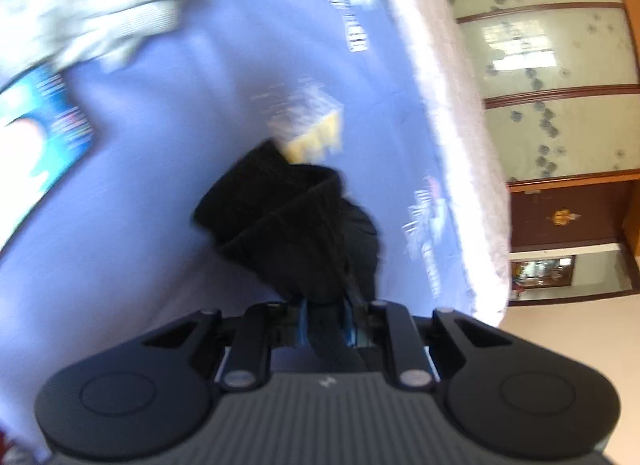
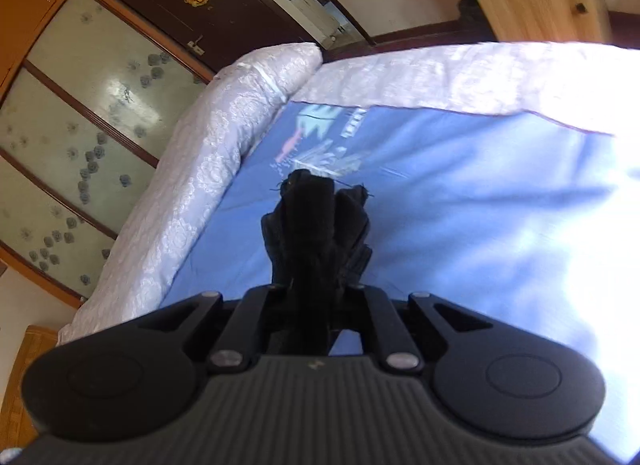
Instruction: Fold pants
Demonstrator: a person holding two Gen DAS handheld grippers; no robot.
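Both the left gripper [image 1: 326, 305] and right gripper [image 2: 320, 293] are clamped on bunched black pants [image 1: 288, 225] above the blue bedsheet [image 1: 160, 185].

Blue printed sheet [image 2: 460, 193] over white-quilted bed [image 2: 192, 169]

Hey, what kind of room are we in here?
Most likely a bedroom: a bed with a blue printed sheet, a white quilted cover along its edge, and a wardrobe with frosted glass doors beside it.

Home bedroom, bed [image 2: 192, 185] with blue sheet [image 2: 460, 205], glass-panelled wardrobe [image 2: 80, 137]
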